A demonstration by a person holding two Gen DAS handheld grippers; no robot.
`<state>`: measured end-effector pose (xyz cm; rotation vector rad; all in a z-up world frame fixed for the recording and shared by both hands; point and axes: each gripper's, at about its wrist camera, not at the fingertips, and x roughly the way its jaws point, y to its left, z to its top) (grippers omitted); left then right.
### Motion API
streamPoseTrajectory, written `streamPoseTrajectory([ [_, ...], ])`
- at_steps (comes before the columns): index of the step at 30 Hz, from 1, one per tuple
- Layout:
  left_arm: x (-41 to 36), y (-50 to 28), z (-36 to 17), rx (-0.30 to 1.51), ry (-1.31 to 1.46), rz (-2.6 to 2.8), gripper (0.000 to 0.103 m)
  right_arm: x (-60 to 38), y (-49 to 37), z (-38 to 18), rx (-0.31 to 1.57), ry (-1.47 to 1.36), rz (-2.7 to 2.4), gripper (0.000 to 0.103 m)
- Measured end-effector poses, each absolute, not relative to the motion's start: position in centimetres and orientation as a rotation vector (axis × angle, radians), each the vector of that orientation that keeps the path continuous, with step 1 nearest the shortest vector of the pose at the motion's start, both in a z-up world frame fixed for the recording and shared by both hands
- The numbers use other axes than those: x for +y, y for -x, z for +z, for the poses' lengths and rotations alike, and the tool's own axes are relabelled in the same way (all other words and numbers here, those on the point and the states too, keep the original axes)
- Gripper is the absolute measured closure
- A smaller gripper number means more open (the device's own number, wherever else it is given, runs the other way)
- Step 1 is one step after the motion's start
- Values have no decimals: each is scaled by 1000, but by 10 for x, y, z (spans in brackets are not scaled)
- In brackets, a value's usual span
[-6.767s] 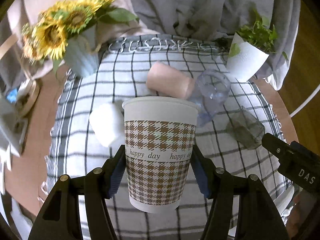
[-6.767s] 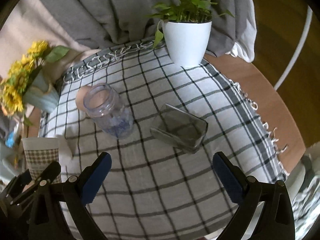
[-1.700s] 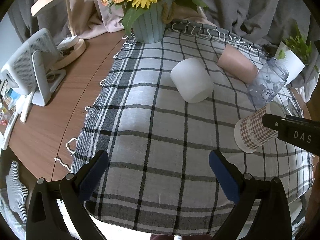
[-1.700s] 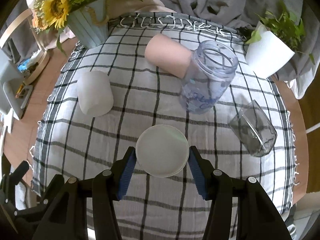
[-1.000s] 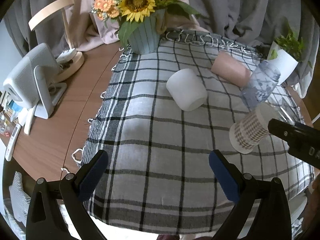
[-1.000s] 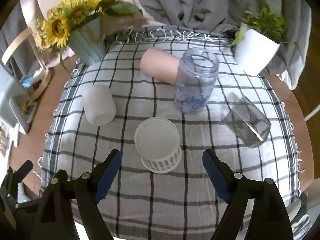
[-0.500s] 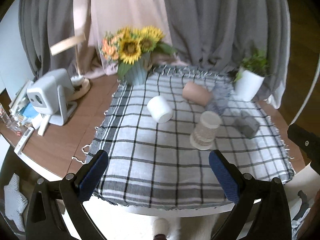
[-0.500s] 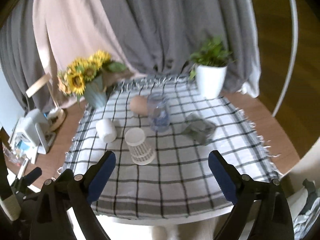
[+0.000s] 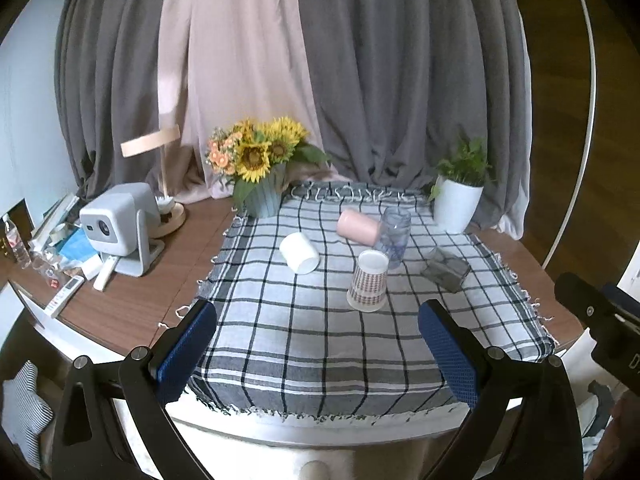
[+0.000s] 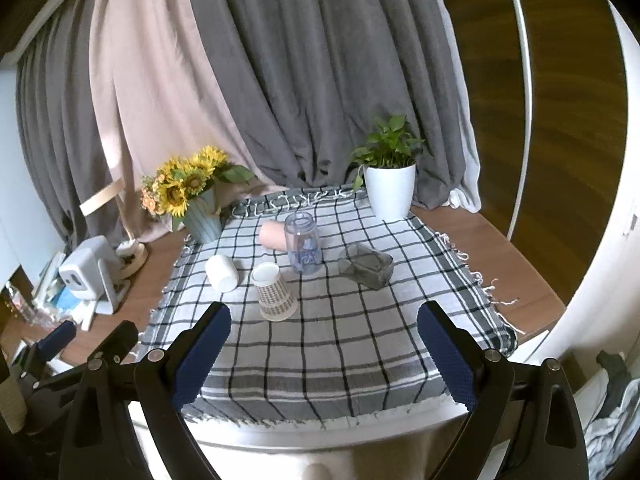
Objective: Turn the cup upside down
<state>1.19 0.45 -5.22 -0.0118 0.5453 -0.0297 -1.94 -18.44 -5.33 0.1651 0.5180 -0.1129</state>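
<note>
Both tools, the left tool (image 9: 316, 344) and the right tool (image 10: 322, 344), now hang wide open and empty, pulled well back from the table (image 9: 132, 312), leaving the houndstooth paper cup (image 9: 368, 280) standing mouth-down mid-cloth near the clear jar (image 9: 394, 236), so the flip looks done.

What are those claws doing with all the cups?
Right now, nothing is being held. The left claw and the right claw both hang open, back from the table. The checked paper cup stands upside down on the plaid cloth, so the flip looks done. A white cup, a pink cup and a glass lie on their sides nearby.
</note>
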Motion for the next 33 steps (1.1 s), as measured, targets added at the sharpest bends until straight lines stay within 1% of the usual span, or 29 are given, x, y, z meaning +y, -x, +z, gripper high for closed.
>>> streamPoseTrajectory([
  [11,1,12,-44,512,16,-28,0,-189,48,-47,488,-171,-104,8],
  [33,-8,22,-39,503,6,-21,0,-192,57,-45,492,-174,-100,8],
])
